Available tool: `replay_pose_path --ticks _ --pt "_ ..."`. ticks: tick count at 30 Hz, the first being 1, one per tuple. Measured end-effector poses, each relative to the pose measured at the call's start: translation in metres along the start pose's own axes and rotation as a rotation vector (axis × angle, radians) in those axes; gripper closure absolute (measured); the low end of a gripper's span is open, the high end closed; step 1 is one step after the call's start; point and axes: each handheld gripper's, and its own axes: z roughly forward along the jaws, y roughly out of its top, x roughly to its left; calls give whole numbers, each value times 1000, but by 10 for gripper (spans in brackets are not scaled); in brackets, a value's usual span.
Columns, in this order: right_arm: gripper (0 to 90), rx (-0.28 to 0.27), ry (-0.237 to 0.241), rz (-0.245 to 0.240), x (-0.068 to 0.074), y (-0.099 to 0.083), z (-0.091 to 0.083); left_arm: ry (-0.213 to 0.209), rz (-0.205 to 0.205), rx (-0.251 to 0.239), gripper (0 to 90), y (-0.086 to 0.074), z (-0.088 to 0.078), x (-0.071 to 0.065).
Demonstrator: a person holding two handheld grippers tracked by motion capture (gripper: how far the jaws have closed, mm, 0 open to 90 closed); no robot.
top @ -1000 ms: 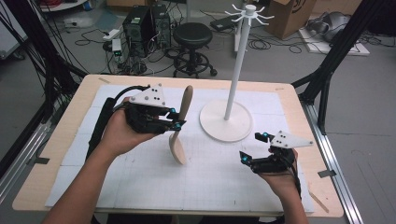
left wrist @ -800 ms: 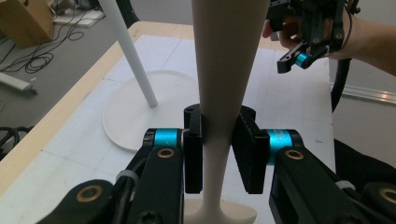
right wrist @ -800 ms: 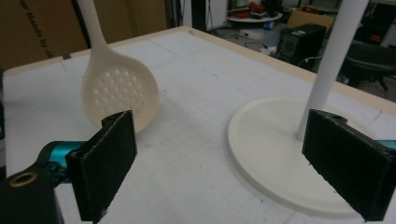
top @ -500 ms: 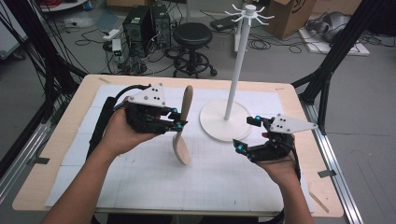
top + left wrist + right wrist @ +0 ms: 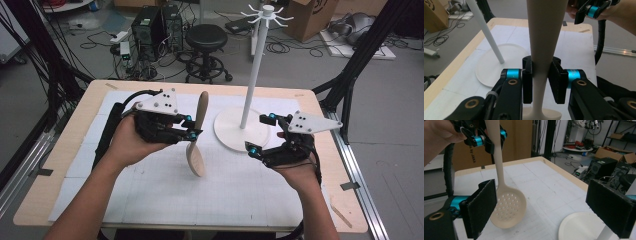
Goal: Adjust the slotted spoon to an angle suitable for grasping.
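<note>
From the high view I have the left gripper point(image 5: 192, 134) clamped on the thin neck of a cream-coloured plastic slotted spoon point(image 5: 196, 135), which stands roughly upright with its perforated bowl down, low over the white gridded mat point(image 5: 150, 195), and its broad handle end pointing up. I cannot tell from this angle whether the bowl actually touches the mat; it looks very close. In the left gripper view the two black pads point(image 5: 556, 82) press on either side of the spoon's neck, so the jaws are narrow and holding it firmly.

My right gripper point(image 5: 260, 135) sits to the right of the spoon, held above the mat and just in front of the round white base of the tall white hanging stand point(image 5: 250, 90). Its jaws are wide apart with nothing between them. In the right gripper view the spoon's round bowl, dotted with small holes, hangs just beyond the left pad, apart from it, while the stand's white base lies low at the right.

The stand rises from the far middle of the pale wooden table point(image 5: 60, 150), with small hooks spread around its top.
</note>
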Motion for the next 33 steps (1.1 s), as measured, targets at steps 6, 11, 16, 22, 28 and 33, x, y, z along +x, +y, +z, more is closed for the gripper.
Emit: replay_pose_path --ticks 6,11,16,22,28,33 --pt "92 -27 31 10 -2 8 -3 -12 4 4 747 3 3 0" --pt "92 -39 70 -4 -1 24 7 -21 7 9 747 4 4 0" --pt "92 -55 126 -24 2 40 23 -23 15 6 747 5 6 -1" --pt "92 -72 221 -12 3 49 42 -37 14 0 747 6 8 -3" --pt "99 -81 257 -20 5 54 56 -38 20 2 747 6 9 -1" --pt "151 -80 281 -33 7 57 62 -43 19 5 747 6 12 -1"
